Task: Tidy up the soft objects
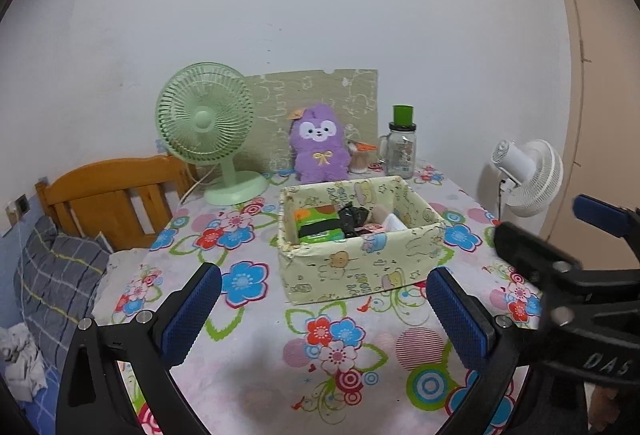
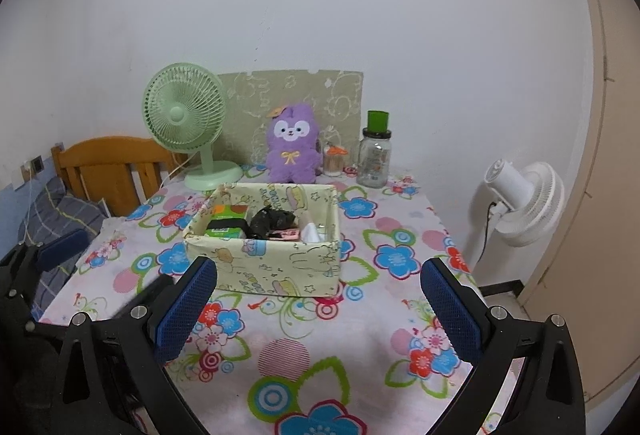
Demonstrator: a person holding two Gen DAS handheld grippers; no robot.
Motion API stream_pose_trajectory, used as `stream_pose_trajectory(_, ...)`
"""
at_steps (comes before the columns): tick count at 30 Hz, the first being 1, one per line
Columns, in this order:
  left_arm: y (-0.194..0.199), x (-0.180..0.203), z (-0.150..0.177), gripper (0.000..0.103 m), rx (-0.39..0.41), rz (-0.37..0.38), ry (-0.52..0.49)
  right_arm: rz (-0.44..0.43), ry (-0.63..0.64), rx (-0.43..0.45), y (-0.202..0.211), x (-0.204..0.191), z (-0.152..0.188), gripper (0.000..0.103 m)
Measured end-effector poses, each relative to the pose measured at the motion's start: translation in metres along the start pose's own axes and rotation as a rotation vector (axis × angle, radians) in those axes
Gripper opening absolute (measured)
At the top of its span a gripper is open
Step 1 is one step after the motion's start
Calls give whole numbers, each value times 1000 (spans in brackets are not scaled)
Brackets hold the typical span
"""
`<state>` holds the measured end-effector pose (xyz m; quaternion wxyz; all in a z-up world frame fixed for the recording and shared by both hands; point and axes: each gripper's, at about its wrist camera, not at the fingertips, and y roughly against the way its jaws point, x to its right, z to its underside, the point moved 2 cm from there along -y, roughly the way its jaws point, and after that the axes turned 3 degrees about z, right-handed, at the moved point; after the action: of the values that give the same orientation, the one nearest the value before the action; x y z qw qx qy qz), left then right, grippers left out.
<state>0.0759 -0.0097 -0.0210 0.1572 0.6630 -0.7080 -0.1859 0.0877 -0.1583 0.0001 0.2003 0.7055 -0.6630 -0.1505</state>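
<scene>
A home bedroom: wooden bed headboard (image 1: 108, 191) with pillow (image 1: 56, 275); floral-clothed table (image 1: 280, 363); desk fan (image 1: 206, 123).

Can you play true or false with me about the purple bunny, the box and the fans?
1. The purple bunny sits inside the box. False: it sits behind the box, by the wall.
2. The green fan stands on the table. True.
3. The box is empty. False: a green packet and dark things lie in it.
4. The left gripper and the right gripper hold nothing. True.
5. The white fan stands on the table. False: it stands beside it.
</scene>
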Motion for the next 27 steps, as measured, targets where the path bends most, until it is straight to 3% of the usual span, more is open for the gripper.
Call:
stream_pose_trajectory(7,15,-10,0,103,22,-21,36,37,-55,17,9,19,2,103)
stream_pose_trajectory(11,23,-19,1,103,27,5,89,50,-64,11,11,25,6,103)
stream_pose_trajectory(27,36,-22,2,103,78,24,85,1,-41,63,33,15,9,103)
